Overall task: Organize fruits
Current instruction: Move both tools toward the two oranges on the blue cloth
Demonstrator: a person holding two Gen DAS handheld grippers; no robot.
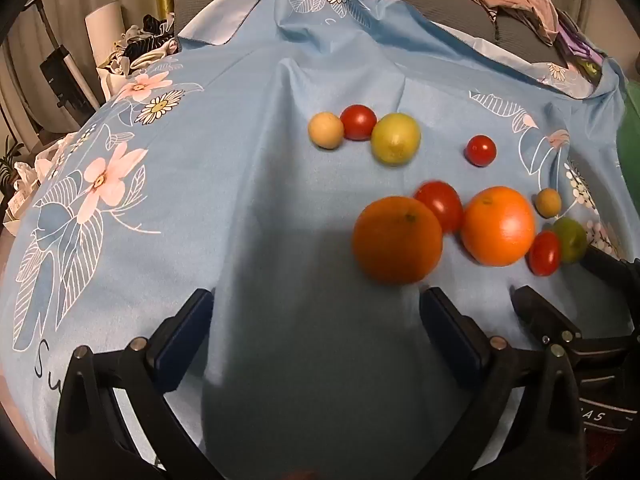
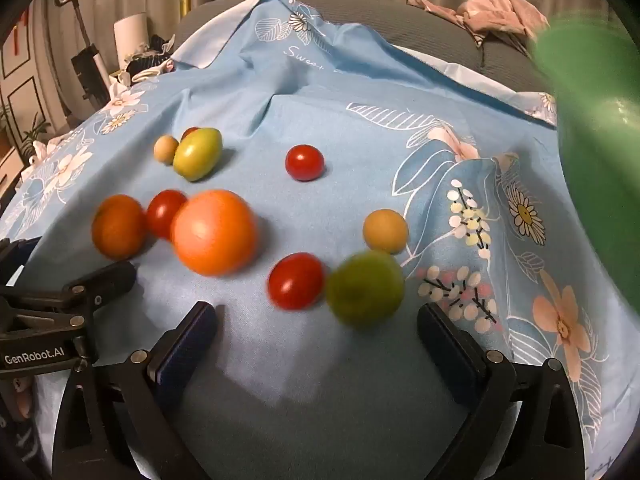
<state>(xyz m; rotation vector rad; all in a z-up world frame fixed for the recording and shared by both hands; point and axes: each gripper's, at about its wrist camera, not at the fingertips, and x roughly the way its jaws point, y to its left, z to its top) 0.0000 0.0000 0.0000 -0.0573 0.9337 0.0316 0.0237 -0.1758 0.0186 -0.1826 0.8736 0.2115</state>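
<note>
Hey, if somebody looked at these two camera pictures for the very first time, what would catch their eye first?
Probably the two big oranges: one just ahead of the open left gripper, the other to its right, with a red tomato tucked between them. Next, the blurred green fruit beside another red tomato, right in front of the open right gripper. All of it lies on a light blue flowered cloth.
</note>
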